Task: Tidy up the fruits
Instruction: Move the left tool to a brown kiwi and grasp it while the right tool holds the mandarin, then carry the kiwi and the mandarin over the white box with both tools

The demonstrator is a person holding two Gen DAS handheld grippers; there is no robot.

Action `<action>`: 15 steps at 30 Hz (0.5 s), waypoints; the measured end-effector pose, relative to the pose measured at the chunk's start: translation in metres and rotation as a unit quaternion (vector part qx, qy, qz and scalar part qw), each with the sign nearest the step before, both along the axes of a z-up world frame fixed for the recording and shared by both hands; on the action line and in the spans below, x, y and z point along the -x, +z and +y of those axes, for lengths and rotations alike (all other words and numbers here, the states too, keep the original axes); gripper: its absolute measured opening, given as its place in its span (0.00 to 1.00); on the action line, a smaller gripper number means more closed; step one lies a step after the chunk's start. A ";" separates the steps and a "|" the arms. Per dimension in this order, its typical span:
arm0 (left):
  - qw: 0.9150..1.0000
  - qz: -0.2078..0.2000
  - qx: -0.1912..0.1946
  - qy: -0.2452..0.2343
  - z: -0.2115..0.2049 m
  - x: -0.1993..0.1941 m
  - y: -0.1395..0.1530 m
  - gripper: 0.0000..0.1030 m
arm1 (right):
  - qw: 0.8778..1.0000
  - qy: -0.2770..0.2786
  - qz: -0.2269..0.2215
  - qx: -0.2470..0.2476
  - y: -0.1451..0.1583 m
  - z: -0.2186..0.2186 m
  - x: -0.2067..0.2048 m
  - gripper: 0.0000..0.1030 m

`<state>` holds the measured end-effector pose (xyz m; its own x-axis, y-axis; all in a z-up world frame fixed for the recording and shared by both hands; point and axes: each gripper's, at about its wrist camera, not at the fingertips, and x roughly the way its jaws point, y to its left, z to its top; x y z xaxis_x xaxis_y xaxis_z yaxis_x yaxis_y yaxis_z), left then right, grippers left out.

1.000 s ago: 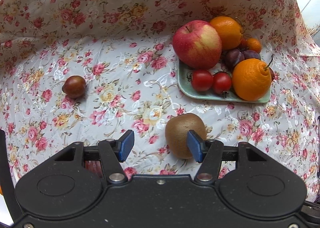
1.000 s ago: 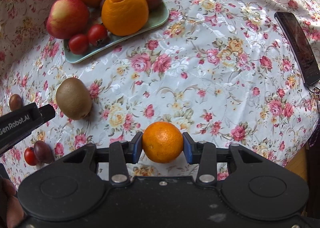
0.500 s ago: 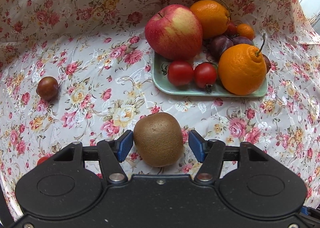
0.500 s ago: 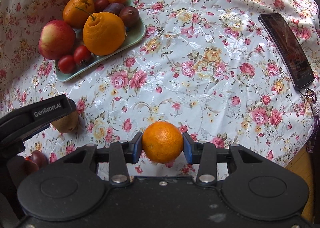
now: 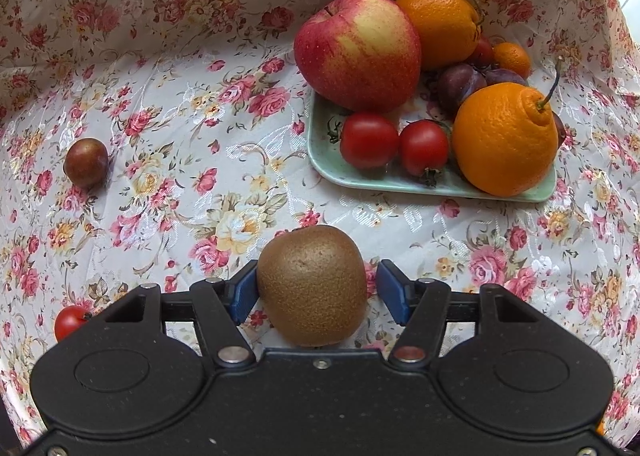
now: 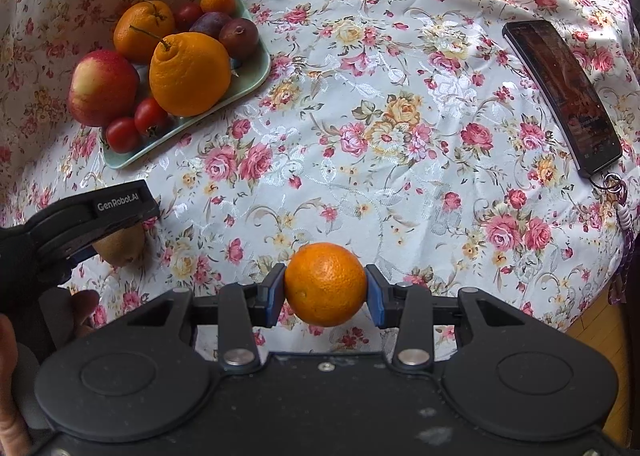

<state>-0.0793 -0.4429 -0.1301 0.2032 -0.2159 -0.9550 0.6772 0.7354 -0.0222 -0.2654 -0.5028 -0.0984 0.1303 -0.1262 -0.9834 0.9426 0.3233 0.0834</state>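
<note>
My left gripper (image 5: 312, 292) is open around a brown kiwi (image 5: 312, 286) lying on the floral cloth; the left pad touches it and the right pad stands a little apart. My right gripper (image 6: 325, 292) is shut on a small orange (image 6: 325, 284) held above the cloth. A pale green tray (image 5: 400, 183) ahead holds an apple (image 5: 358, 51), oranges, plums and two cherry tomatoes (image 5: 394, 145). It also shows in the right wrist view (image 6: 248, 83) at the upper left. The left gripper's body (image 6: 80, 219) covers most of the kiwi (image 6: 120, 246) there.
A dark plum (image 5: 86, 161) lies alone at the left, and a cherry tomato (image 5: 70, 322) shows beside the left gripper body. A black phone (image 6: 562, 95) with a keyring lies near the table's right edge. The cloth rises as a backdrop behind the tray.
My left gripper has moved forward and right so the kiwi now sits between its fingers, which have narrowed. My right gripper has drawn back with the orange.
</note>
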 end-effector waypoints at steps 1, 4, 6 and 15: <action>1.000 -0.001 0.000 -0.001 0.000 0.000 0.000 0.63 | 1.000 0.002 -0.002 -0.001 0.001 0.001 0.000 0.41; 1.000 -0.007 0.008 0.010 0.001 -0.001 0.001 0.58 | 1.000 0.007 -0.007 -0.001 0.004 0.003 -0.001 0.41; 1.000 -0.014 0.015 0.019 0.004 -0.001 0.003 0.55 | 1.000 0.009 -0.010 0.000 0.006 0.005 -0.002 0.41; 0.999 -0.012 0.028 0.023 0.018 -0.003 0.017 0.55 | 1.000 0.006 -0.020 0.013 0.025 0.011 -0.010 0.41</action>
